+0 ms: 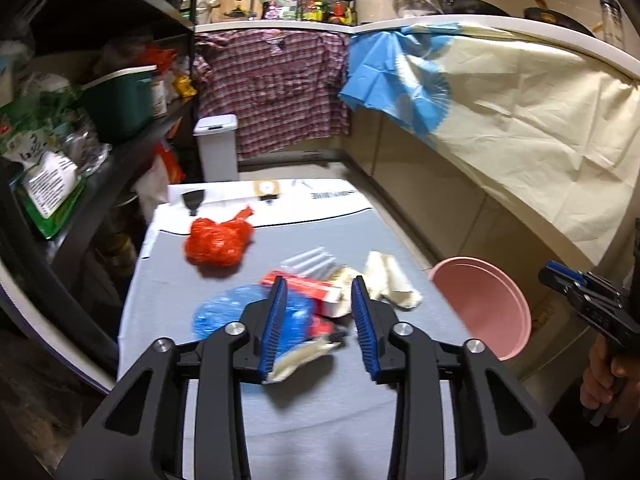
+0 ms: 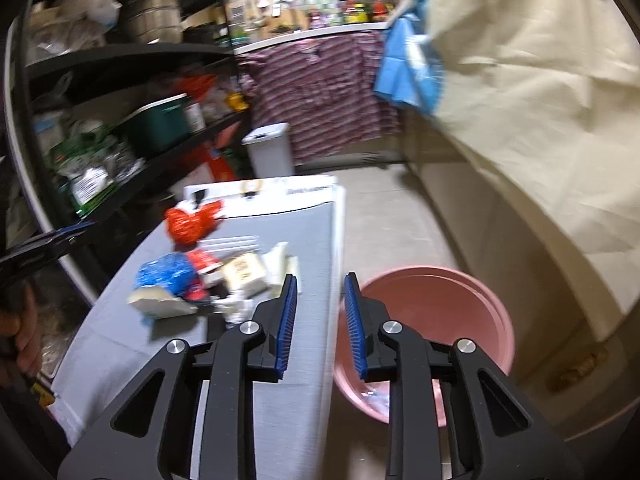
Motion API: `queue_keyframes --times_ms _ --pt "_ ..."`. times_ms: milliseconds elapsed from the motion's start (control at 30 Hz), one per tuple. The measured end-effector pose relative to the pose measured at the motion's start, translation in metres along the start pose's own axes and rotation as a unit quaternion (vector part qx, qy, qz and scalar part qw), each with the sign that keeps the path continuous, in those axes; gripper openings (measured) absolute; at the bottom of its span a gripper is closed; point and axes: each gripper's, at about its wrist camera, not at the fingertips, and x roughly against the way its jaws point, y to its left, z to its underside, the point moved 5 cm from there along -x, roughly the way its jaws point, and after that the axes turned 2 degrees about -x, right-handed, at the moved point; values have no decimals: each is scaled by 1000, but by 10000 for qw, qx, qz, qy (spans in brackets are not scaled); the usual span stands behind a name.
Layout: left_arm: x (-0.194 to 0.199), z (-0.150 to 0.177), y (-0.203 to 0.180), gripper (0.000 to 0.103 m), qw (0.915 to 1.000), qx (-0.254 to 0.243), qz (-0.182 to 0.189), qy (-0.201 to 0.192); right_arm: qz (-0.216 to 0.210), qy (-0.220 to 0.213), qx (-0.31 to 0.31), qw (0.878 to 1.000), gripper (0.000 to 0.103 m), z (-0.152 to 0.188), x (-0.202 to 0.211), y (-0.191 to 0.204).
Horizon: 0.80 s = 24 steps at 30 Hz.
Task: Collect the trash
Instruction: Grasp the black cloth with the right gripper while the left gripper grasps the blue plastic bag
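Note:
Trash lies in a heap on the grey table: a red plastic bag, a crumpled blue bag, a red-and-white box, cream wrappers and a clear ribbed piece. My left gripper is open above the heap, holding nothing. My right gripper is open and empty over the table's right edge, beside the pink bucket. The heap also shows in the right wrist view: the red bag, the blue bag.
The pink bucket stands on the floor right of the table, with some scraps inside. A white lidded bin stands beyond the table. Black shelves crowd the left. A counter draped with cream cloth runs along the right.

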Motion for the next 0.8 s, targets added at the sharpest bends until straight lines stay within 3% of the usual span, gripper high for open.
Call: queue_keyframes --times_ms 167,500,800 --pt "-9 7 40 26 9997 83 -194 -120 -351 233 184 9989 24 10 -21 44" --pt "-64 29 106 24 9969 687 -201 325 -467 766 494 9947 25 41 -73 92" --pt "-113 52 119 29 9928 765 -303 874 -563 1319 643 9876 32 62 -108 99"
